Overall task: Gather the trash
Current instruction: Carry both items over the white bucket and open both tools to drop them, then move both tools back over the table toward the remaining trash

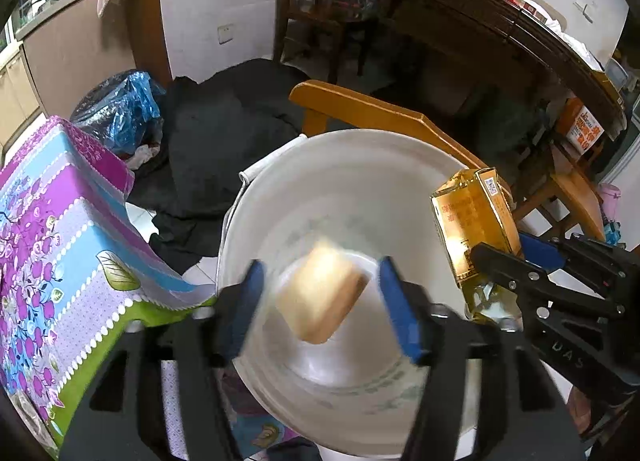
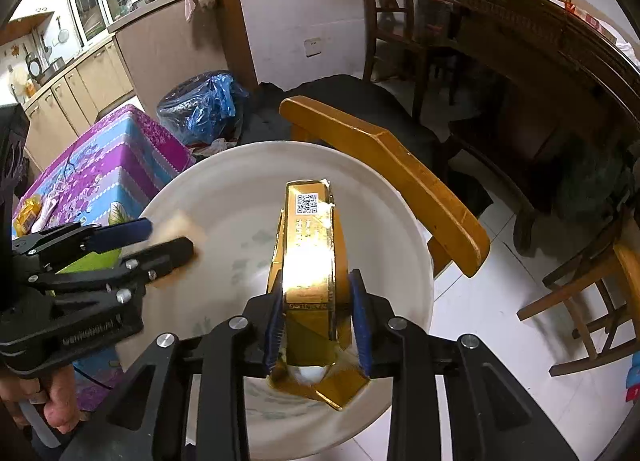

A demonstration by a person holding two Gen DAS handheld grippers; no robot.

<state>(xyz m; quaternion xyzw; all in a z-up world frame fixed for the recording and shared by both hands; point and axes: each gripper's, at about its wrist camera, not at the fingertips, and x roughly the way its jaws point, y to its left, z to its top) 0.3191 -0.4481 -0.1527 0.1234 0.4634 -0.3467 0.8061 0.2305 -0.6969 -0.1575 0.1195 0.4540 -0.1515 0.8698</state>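
Both grippers angled down over the white bucket [image 1: 256,197]. Left gripper [image 1: 320,305] open, tan block [image 1: 322,297] loose between its pads, blurred. Right gripper [image 2: 318,325] clamps the gold carton [image 2: 310,253]; chair rail [image 2: 384,177] just beyond the rim.

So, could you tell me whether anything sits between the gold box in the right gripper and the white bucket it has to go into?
Nothing visible does. The gold box, pinched in the right gripper, hangs directly over the open white bucket. The tan block is blurred between the open left gripper pads, apparently falling into the same bucket, off to one side.
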